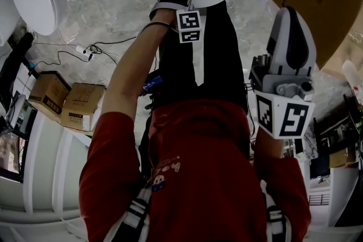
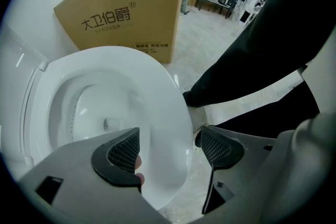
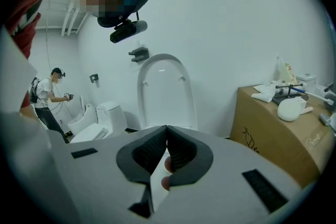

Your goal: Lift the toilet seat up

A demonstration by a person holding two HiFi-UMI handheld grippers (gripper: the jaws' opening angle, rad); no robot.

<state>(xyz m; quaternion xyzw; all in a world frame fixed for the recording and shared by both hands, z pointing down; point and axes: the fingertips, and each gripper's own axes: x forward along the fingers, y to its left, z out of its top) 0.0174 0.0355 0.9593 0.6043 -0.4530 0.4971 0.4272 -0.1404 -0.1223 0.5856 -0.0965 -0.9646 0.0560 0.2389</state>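
Hangs left tongs point(image 2: 170, 150) wide open over glossy white, flat-lying toilet seat point(image 2: 160, 89) at twelve o'clock, holds right tongs point(image 3: 167, 136) closed, empty.

- big printed cardboard box point(image 2: 126, 13) is standing upright
- two small boxes point(image 1: 50, 93) are sitting side by side
- cables point(image 1: 95, 49) are sprawling across the marble floor point(image 1: 113, 3)
- another person point(image 3: 46, 97) is standing way back

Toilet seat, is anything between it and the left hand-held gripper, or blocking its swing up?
Nothing visible. The left hand-held gripper is open, its jaws straddling the front edge of the toilet seat, with the pads not pressing it. Behind the seat the lid already stands upright by the wall, so the swing up looks clear.
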